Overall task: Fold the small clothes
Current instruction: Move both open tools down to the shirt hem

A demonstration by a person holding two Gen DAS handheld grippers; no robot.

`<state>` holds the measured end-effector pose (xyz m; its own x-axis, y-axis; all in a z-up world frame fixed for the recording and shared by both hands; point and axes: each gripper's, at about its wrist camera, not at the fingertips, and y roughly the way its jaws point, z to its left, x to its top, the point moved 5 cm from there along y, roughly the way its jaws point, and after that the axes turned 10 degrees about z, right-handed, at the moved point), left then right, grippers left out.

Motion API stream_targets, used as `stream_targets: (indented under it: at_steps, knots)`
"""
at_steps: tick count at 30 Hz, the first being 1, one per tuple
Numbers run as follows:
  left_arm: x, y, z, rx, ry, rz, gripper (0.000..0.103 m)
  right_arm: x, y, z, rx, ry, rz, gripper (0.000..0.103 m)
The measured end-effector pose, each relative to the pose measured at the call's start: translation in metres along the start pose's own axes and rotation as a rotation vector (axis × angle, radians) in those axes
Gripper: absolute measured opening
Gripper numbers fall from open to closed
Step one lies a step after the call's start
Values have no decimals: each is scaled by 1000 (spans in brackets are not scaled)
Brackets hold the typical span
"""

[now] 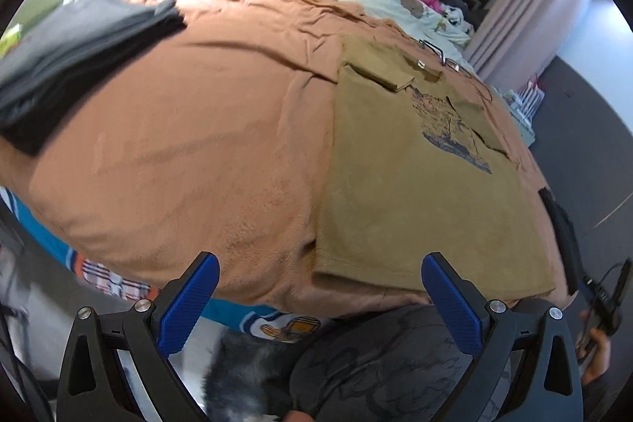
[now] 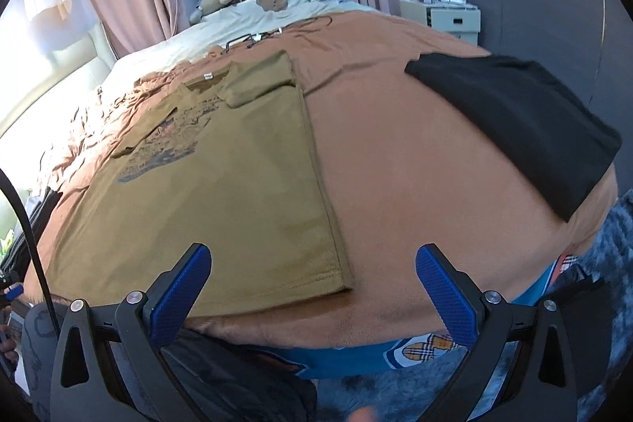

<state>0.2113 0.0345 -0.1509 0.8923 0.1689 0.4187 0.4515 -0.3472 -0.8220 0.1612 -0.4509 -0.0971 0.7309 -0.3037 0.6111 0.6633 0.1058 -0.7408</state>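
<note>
Partly done. Tan shirt flat on the bed, both sleeves folded in, not yet folded up. Black pile at 2 o'clock looks finished. Left gripper and right gripper wide apart, empty, near the hem.

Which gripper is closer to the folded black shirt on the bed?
Right. The right gripper has the black shirt just ahead to its right; the left gripper sits beyond the olive shirt.
</note>
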Motion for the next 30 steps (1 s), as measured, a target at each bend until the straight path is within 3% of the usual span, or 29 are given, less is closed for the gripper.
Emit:
stream_targets:
  at_steps: [7, 10, 15, 20, 25, 30]
  knots:
    - [6, 13, 25, -50, -62, 1, 101, -4, 12, -5, 42, 7, 15, 103]
    - [8, 15, 31, -44, -68, -8, 97, -2, 17, -7, 46, 4, 16, 96]
    - [16, 19, 39, -78, -99, -3, 88, 3, 24, -10, 22, -12, 23, 95]
    - [25, 22, 45, -107, -114, -1, 72, 3, 33, -9, 39, -7, 28, 94]
    - [33, 29, 47, -153, -135, 30, 60, 3, 45, -14, 86, 30, 64, 70]
    - [40, 37, 50, -186, -166, 58, 54, 3, 47, -19, 121, 66, 74, 69]
